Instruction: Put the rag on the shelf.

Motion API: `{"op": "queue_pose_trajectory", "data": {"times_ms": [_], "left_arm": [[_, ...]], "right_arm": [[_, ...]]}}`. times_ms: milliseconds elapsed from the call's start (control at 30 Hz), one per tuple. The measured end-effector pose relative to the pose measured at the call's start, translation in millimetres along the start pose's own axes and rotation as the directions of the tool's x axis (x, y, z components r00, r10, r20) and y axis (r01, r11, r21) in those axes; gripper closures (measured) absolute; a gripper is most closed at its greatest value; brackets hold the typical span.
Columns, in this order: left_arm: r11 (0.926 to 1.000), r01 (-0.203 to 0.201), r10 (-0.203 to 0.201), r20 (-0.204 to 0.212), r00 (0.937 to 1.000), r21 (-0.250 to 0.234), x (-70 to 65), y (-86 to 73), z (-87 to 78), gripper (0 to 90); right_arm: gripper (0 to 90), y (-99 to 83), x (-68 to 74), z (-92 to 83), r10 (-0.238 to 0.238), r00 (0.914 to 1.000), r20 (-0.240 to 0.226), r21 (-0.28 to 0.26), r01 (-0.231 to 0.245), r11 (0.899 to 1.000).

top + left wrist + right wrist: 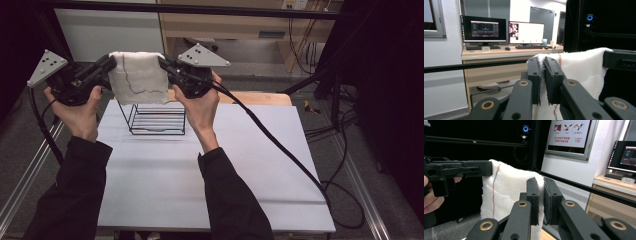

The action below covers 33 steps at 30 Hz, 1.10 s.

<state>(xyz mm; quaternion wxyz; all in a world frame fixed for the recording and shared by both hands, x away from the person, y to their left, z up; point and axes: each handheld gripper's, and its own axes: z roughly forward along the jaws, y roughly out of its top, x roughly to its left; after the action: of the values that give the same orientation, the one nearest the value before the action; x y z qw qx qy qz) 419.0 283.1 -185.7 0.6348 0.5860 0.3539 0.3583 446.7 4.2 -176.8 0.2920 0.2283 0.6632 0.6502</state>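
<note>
High view first: a person in dark sleeves stands at the near side of a white desk (225,165) and holds a white towel (138,77) up in the air between two tools. The left tool (111,63) pinches the towel's upper left corner and the right tool (163,63) pinches its upper right corner, so the cloth hangs flat and spread between them, facing the person. A thin wavy line of coloured stitching runs down and across it. The left hand (80,112) and the right hand (202,107) grip the tool bodies from below, and each tool carries a grey three-cornered plate on top.

Below and just behind the hanging towel stands a black wire rack (157,117) on the far part of the desk; the towel's lower edge hangs in front of the rack's top, and I cannot tell whether it touches the wire.

From the left gripper view, the two black jaws are pressed on a fold of the white cloth, with red stitching beside them; a wooden bench with two lit monitors (502,31) stands well behind. From the right gripper view, the jaws likewise clamp the towel's edge, and the left tool shows at the cloth's far corner.
</note>
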Motion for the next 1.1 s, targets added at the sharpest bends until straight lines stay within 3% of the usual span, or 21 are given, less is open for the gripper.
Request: {"op": "queue_pose_trajectory", "data": {"times_ms": [633, 1100], "left_arm": [[0.9995, 0.03, -0.03, -0.016, 0.9994, 0.001, 18.0, 13.6, 22.8, 82.8], [0.9993, 0.036, -0.036, -0.029, 0.9989, 0.004, 26.6, 24.1, 45.3, 82.8]], "right_arm": [[83.9, 14.7, -11.2, 22.9, -0.005, 0.9998, 0.018, -0.006, 0.005, 1.0], [83.9, 26.8, -28.6, 38.8, -0.001, 0.9995, 0.031, -0.004, 0.001, 1.0]]}}
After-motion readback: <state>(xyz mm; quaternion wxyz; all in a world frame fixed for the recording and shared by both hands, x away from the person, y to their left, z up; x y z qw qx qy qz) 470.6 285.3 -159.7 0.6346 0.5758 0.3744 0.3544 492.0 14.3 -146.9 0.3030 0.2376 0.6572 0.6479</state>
